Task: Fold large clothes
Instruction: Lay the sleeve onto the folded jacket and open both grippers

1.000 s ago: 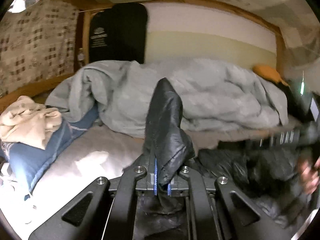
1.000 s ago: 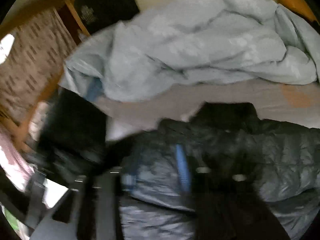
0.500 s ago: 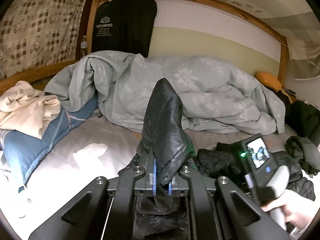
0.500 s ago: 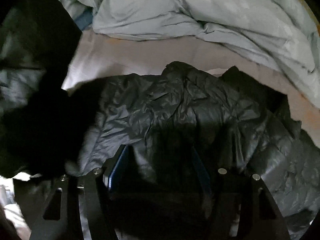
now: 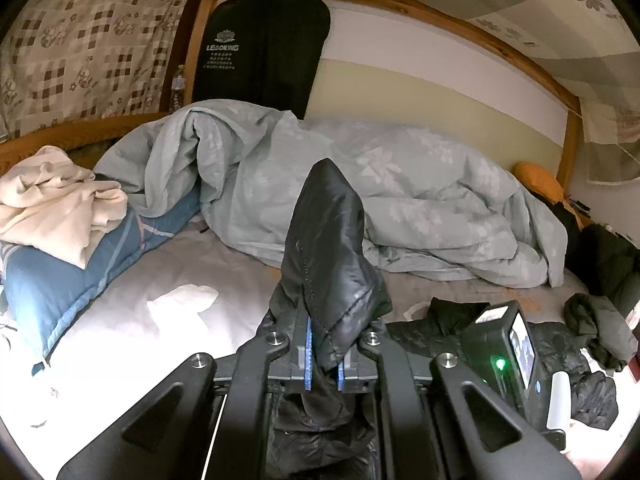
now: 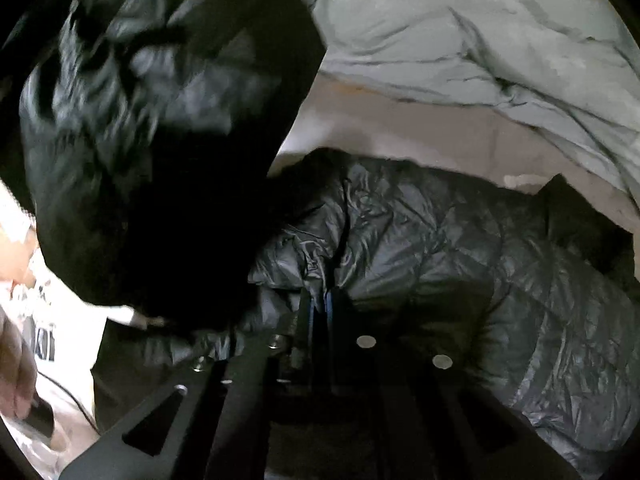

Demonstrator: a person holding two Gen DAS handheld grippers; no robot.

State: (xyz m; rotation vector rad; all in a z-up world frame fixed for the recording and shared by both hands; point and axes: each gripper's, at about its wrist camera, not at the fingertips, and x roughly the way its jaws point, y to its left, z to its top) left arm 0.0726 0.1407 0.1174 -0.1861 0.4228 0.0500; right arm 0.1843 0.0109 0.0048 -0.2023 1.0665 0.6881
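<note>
The black puffer jacket (image 6: 440, 264) lies crumpled on the bed (image 5: 132, 320), one end pinched up in the left tongs (image 5: 322, 364) and a seam pinched in the right tongs (image 6: 320, 312). Its slick shell could slip free if either pull turns sharp, and the heaped grey duvet (image 5: 400, 208) just behind could snag the fold.

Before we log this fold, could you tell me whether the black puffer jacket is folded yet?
Not yet: the black puffer jacket lies crumpled on the bed, one end lifted, pinched in the left gripper.
</note>
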